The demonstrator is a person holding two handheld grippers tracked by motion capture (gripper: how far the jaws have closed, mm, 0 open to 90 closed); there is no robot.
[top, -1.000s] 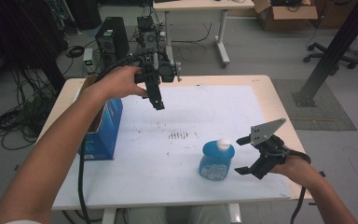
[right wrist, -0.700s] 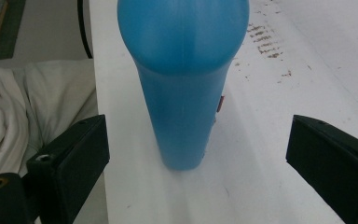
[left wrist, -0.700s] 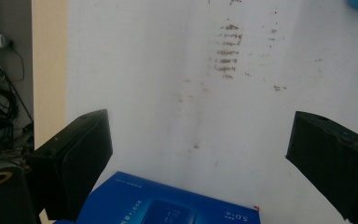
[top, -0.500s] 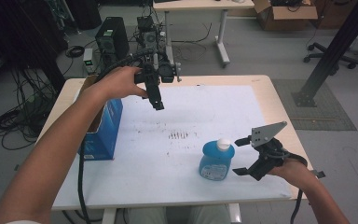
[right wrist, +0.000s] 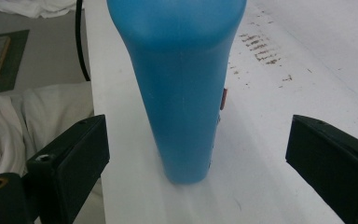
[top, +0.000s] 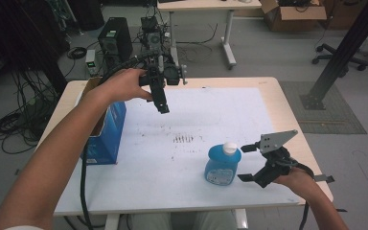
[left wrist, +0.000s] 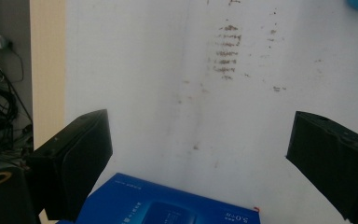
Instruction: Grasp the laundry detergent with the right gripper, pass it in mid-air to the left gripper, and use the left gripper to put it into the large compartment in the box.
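Left gripper (top: 163, 106): we see it held up over the far left part of the table, pointing down, its jaws spread wide and holding nothing.
Left gripper view: between the wide-apart jaws we look down on the white sheet (left wrist: 168, 70) and, at the bottom edge, the top of the blue box (left wrist: 168, 205).
Blue box (top: 106, 132): it stands at the table's left edge, just below and left of the left gripper (the gripper does not touch it).
Right gripper (top: 251, 163): low at the near right corner, aimed left at the bottle, jaws wide open, one on each side of the line to it.
Blue bottle (top: 223, 164): upright with a white cap (top: 229, 147), on the white sheet near the front edge, just beside the right gripper.
Right gripper view: the blue bottle (right wrist: 186, 84) rises dead centre between the two parted jaws, and we see clear gaps on both sides, so no contact.
White sheet (top: 206, 110): it covers most of the wooden table (top: 287, 110), with dark smudges (top: 184, 139) near its middle.
Hands: the left hand (top: 124, 85) grips its tool from the left; the right hand (top: 299, 179) holds its tool from behind.
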